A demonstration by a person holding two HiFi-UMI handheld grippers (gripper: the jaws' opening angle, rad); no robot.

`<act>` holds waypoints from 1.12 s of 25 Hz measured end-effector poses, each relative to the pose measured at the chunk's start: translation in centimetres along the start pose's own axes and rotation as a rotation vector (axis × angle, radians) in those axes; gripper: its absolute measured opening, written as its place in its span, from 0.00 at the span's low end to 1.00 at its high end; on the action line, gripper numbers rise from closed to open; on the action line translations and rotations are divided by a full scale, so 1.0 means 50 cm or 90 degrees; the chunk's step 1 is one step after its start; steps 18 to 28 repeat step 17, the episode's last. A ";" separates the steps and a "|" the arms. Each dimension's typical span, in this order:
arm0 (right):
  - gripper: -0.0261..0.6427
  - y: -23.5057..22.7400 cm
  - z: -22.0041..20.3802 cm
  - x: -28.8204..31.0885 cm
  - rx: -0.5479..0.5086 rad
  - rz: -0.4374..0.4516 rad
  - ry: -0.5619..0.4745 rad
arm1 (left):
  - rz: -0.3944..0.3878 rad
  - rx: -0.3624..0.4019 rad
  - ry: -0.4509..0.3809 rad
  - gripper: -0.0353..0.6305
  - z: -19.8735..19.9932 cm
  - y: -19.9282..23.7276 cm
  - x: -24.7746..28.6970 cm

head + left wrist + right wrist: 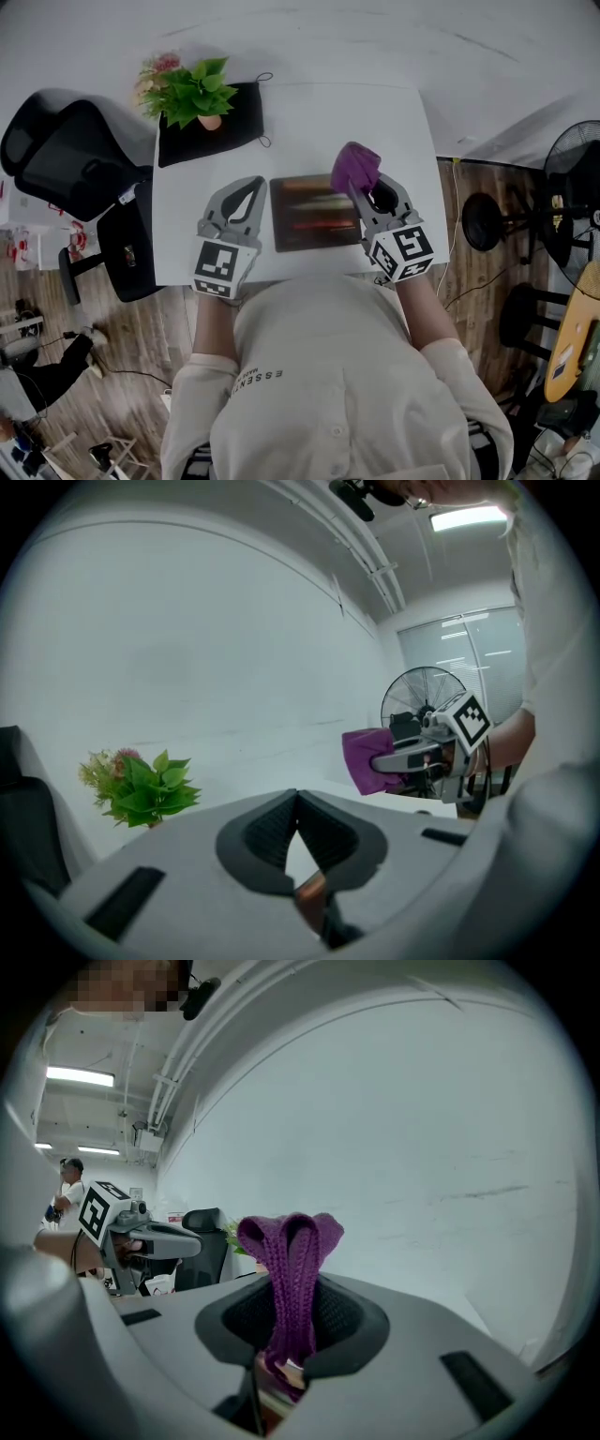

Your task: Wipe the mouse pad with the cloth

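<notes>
A dark rectangular mouse pad (314,215) lies on the white table (309,112), between my two grippers. My right gripper (362,186) is shut on a purple knitted cloth (354,166), held up over the pad's right far corner. In the right gripper view the cloth (292,1266) stands folded, pinched between the jaws of the right gripper (291,1321). My left gripper (251,186) hovers just left of the pad, shut with nothing in it. The left gripper view shows its own jaws closed tip to tip, and across from the left gripper (297,796) the cloth (361,760).
A potted green plant (193,90) stands on a black mat (230,128) at the table's far left. A black office chair (66,150) is left of the table, a floor fan (574,159) and a stool (487,220) to the right. The table's near edge is at my body.
</notes>
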State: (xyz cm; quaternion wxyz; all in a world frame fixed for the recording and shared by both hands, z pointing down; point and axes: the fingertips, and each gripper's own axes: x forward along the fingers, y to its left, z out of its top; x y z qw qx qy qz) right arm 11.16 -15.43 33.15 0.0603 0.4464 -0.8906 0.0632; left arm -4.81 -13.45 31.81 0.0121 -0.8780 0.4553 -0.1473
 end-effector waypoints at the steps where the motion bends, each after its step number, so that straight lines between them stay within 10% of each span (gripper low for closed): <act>1: 0.18 -0.001 0.000 0.001 0.001 0.001 -0.001 | 0.000 0.000 0.000 0.06 0.000 -0.001 0.002; 28: 0.18 0.002 -0.006 -0.005 0.003 0.017 0.003 | 0.004 -0.003 0.004 0.06 -0.002 -0.019 0.004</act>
